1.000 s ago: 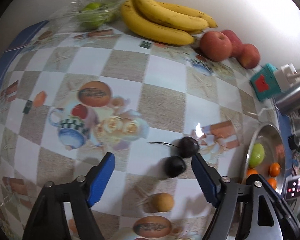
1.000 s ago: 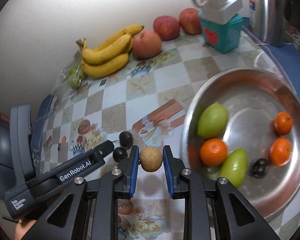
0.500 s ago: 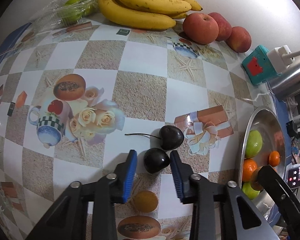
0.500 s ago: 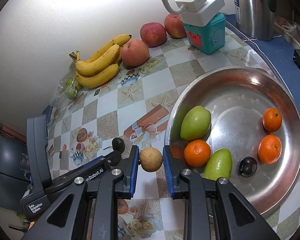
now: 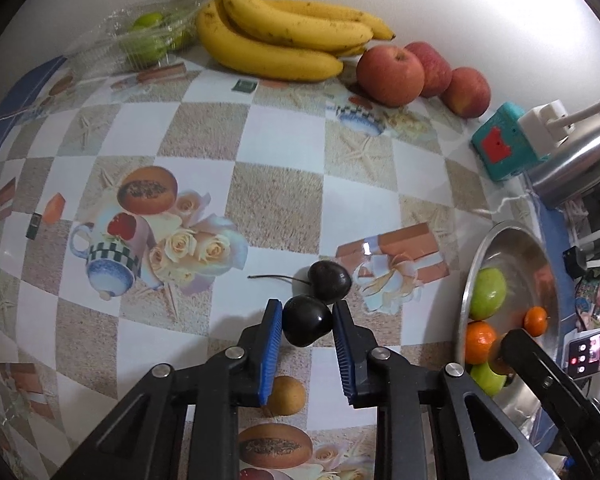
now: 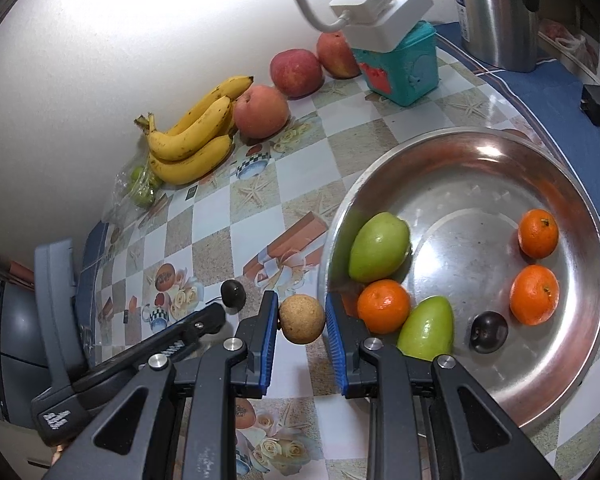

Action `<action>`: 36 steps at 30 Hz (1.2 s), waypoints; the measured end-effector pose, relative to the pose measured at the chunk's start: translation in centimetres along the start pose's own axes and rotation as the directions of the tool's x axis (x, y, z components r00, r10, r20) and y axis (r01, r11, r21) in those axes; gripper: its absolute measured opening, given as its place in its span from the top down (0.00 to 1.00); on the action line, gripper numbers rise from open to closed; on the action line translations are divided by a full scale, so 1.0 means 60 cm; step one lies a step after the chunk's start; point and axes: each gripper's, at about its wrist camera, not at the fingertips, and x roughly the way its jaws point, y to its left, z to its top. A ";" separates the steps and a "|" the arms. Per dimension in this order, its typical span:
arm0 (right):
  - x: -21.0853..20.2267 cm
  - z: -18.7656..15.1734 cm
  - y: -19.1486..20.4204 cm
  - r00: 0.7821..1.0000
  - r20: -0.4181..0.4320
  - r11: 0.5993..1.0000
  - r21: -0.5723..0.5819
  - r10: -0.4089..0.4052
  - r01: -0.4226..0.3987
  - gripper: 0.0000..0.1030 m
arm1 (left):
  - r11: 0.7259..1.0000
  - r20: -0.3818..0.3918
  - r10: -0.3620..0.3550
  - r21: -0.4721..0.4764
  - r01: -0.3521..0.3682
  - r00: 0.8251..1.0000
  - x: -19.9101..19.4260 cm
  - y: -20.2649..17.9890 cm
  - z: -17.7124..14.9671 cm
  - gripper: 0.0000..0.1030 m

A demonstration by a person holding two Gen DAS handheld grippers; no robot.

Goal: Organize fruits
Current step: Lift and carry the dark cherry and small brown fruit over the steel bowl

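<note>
Pinching a dark cherry (image 5: pixel 307 321) between its blue pads, the left gripper (image 5: pixel 307 322) points down at the checked tablecloth (image 5: pixel 204 136), its jaws closed snug on the fruit's sides. A second dark cherry (image 5: pixel 329 281), stem trailing to the left, lies on the cloth just behind the held one — touching it or nearly so. The right gripper (image 6: pixel 302 320) is likewise clamped on a fruit: a round tan one (image 6: pixel 302 319), speckled and rough-looking, held between its pads beside the rim of the steel bowl (image 6: pixel 572 364). Inside that bowl lie two green mangoes (image 6: pixel 378 253), three small oranges (image 6: pixel 384 306) and one dark cherry-like fruit (image 6: pixel 489 331). Against the white wall at the back of the table sit a bunch of bananas (image 5: pixel 284 46), three red apples (image 5: pixel 390 74) and a clear bag of green limes (image 5: pixel 148 38). A teal box (image 6: pixel 400 66) with a white power strip (image 6: pixel 382 12) resting on top stands near a steel kettle (image 6: pixel 494 12).
</note>
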 end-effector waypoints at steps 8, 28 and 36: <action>-0.029 0.011 -0.062 0.998 0.055 0.995 0.096 -0.034 0.029 0.76 | 0.996 0.066 -0.046 0.079 0.040 0.997 -0.050 -0.044 -0.001 0.73; -0.071 0.026 -0.183 0.978 0.164 0.959 0.270 -0.130 0.082 0.75 | 0.907 0.007 -0.157 0.395 0.142 0.988 -0.011 -0.277 -0.040 0.73; -0.066 0.025 -0.186 0.978 0.150 0.959 0.264 -0.145 0.102 0.75 | 0.894 -0.003 -0.150 0.427 0.137 0.989 0.008 -0.287 -0.054 0.73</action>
